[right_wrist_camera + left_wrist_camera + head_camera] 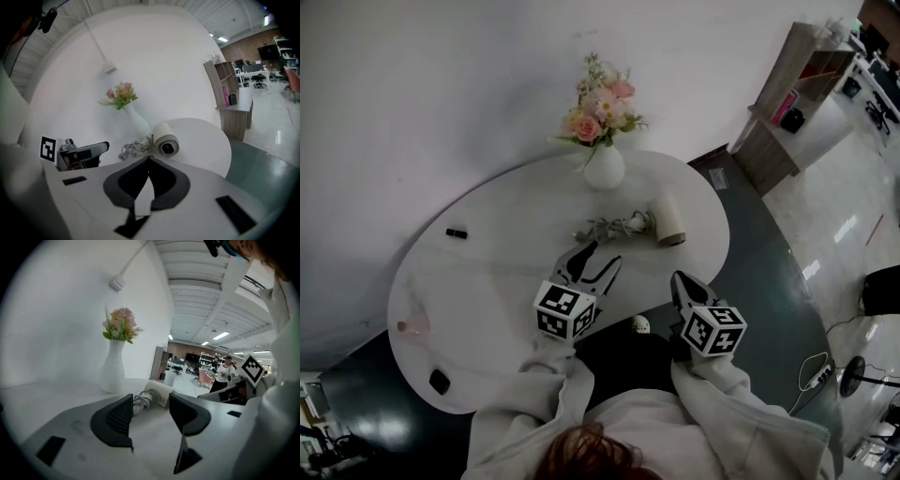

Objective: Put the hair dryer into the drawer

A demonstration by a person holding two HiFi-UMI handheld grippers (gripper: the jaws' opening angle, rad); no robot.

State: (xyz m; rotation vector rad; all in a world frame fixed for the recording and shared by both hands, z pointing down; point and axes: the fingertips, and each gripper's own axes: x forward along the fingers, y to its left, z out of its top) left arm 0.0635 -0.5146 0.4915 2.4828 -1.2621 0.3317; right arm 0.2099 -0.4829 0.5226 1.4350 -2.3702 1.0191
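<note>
Two grippers hover over the near side of the white table (487, 281), and neither holds anything. The hair dryer (667, 223) lies on its side on the tabletop, well in from the edge, with its bundled cord (605, 228) trailing to the left toward the vase (605, 169) of flowers.

The left gripper (598, 255) has its jaws well apart. It points at the cord, which shows through the gap but lies beyond the tips, untouched. The right gripper (680, 281) has its jaws closed tip to tip on nothing, and faces the open mouth of the dryer's barrel from a short way back.

By this showing the task is at its very start: the dryer is not yet picked up, and lifting it and carrying it to the drawer are all left to do. No drawer can be clearly made out. A small round pale thing (640, 324) sits at the table's near edge between the arms, and whether it belongs to a drawer I cannot tell.

Room for moving looks generous. The tabletop around the dryer is bare on the near and right sides. The vase stands close behind the cord, so a reach from the front seems safest. A small black thing (457, 232) and a dark block (439, 382) lie far off to the left. The table's curved right edge is near the dryer.
</note>
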